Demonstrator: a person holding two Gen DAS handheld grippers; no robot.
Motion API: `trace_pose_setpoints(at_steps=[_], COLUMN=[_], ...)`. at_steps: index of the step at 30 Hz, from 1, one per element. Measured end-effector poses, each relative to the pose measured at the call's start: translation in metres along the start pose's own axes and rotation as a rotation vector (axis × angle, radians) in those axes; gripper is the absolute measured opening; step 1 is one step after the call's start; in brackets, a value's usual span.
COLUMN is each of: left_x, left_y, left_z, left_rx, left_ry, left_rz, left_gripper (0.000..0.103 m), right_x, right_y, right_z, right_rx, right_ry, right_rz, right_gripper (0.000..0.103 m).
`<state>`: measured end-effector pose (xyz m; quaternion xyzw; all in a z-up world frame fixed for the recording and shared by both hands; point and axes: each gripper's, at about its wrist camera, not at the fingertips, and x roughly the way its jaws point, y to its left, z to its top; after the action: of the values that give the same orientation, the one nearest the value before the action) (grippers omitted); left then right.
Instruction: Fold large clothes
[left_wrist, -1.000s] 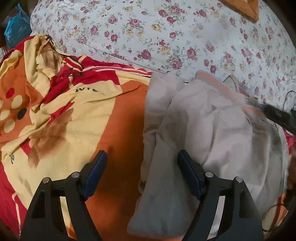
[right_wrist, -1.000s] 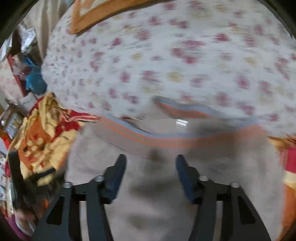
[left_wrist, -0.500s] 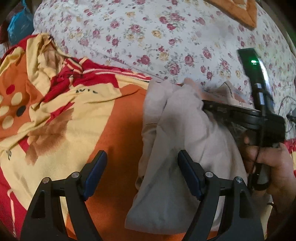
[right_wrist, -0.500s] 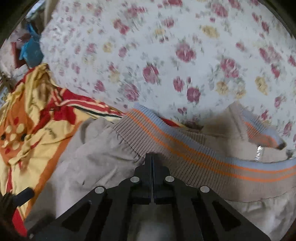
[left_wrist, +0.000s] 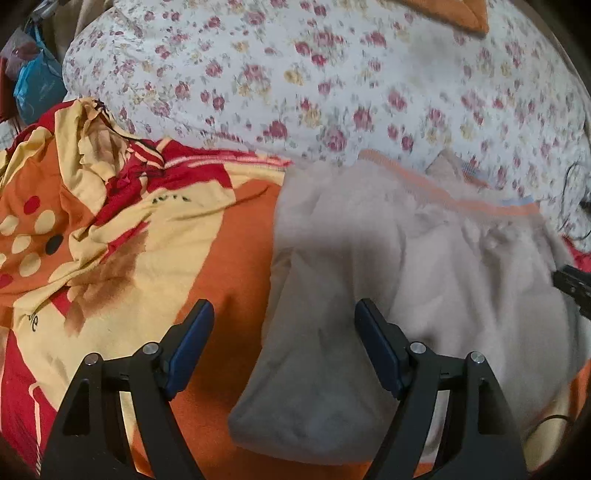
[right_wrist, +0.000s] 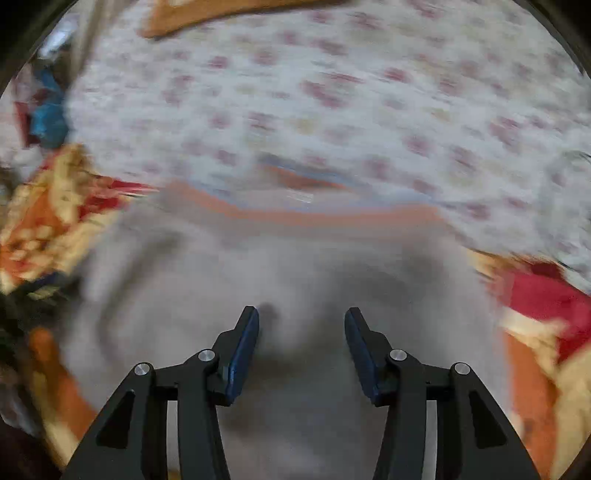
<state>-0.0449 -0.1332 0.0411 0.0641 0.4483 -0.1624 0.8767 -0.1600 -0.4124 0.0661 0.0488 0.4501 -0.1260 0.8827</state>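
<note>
Two tongs: both in view, each seen from its own wrist camera, both angled down at the bed.
Left tongs (left_wrist: 284, 328): released, jaws standing wide, nothing gripped; the left edge of the garment lay below the gap, with the right pad over the fabric and the left pad over the blanket.
Right tongs (right_wrist: 301, 332): jaws partly apart and opening, pads not pressing on anything; beige fabric lay below and between them, ungripped; this view was blurred.
Garment (left_wrist: 424, 266): large beige piece, spread flat and wrinkled on the blanket; its ribbed band (left_wrist: 443, 194) with orange and pale blue stripes ran along the far edge, next to the quilt.
Garment in the right view (right_wrist: 295, 266): filled the middle of the picture, striped band (right_wrist: 314, 216) across the far side.
Blanket (left_wrist: 129, 229): orange, yellow and red, with pale dots, bunched at the far left, under the garment.
Quilt (left_wrist: 332, 81): white with small red flowers, mounded behind the garment.
Right tongs in the left view (left_wrist: 572, 286): only a dark tip at the right edge, beside the garment.
Bag (left_wrist: 37, 86): blue, far left corner, beyond the bedding.
</note>
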Motion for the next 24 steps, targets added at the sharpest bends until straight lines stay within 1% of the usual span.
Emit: trace_pose_setpoints(at_steps=[2, 3, 5, 7, 9, 12, 14, 15, 16, 17, 18, 19, 21, 22, 24], left_x=[0.01, 0.012, 0.007, 0.0, -0.011, -0.025, -0.03, -0.03, -0.029, -0.029, -0.029, -0.028, -0.026, -0.024, -0.023], left_y=[-0.001, 0.0, 0.001, 0.003, 0.004, 0.003, -0.001, -0.004, -0.007, -0.008, -0.009, -0.009, -0.009, -0.008, -0.006], left_z=[-0.004, -0.006, -0.008, -0.01, -0.014, -0.023, -0.029, -0.032, -0.035, -0.037, -0.039, -0.041, -0.043, -0.044, -0.045], left_rx=[-0.004, -0.012, -0.023, -0.031, -0.042, -0.053, -0.05, -0.04, -0.025, -0.015, -0.004, 0.004, 0.013, 0.012, 0.007], left_ry=[0.014, 0.011, 0.002, 0.012, 0.013, -0.005, -0.006, -0.003, 0.0, 0.001, -0.003, -0.012, -0.011, -0.008, -0.009], left_rz=[0.012, 0.02, 0.036, 0.033, 0.019, 0.002, -0.008, -0.005, 0.006, 0.015, 0.027, 0.038, 0.051, 0.05, 0.041], left_gripper=[0.08, 0.083, 0.083, 0.083, 0.083, 0.083, 0.083, 0.083, 0.083, 0.083, 0.083, 0.083, 0.083, 0.083, 0.083], right_x=[0.019, 0.024, 0.014, -0.013, -0.036, -0.054, -0.049, -0.043, -0.037, -0.035, -0.035, -0.039, -0.04, -0.042, -0.045], right_y=[-0.032, -0.048, -0.072, -0.085, -0.095, -0.104, -0.105, -0.105, -0.106, -0.106, -0.107, -0.105, -0.095, -0.09, -0.09], right_z=[-0.016, -0.021, -0.03, -0.036, -0.045, -0.055, -0.064, -0.069, -0.073, -0.077, -0.083, -0.09, -0.099, -0.102, -0.103], right_rx=[-0.002, 0.02, 0.131, 0.177, 0.214, 0.257, 0.232, 0.217, 0.21, 0.219, 0.245, 0.258, 0.216, 0.198, 0.208], right_ry=[0.049, 0.068, 0.048, 0.0, -0.037, -0.048, -0.014, 0.015, 0.038, 0.042, 0.029, 0.01, 0.013, 0.011, 0.018], right_rz=[-0.158, -0.171, -0.111, -0.104, -0.077, -0.071, -0.1, -0.116, -0.108, -0.083, -0.057, -0.068, -0.095, -0.109, -0.11], right_gripper=[0.052, 0.058, 0.059, 0.061, 0.064, 0.076, 0.077, 0.073, 0.04, 0.014, 0.004, 0.004, 0.003, 0.003, 0.003])
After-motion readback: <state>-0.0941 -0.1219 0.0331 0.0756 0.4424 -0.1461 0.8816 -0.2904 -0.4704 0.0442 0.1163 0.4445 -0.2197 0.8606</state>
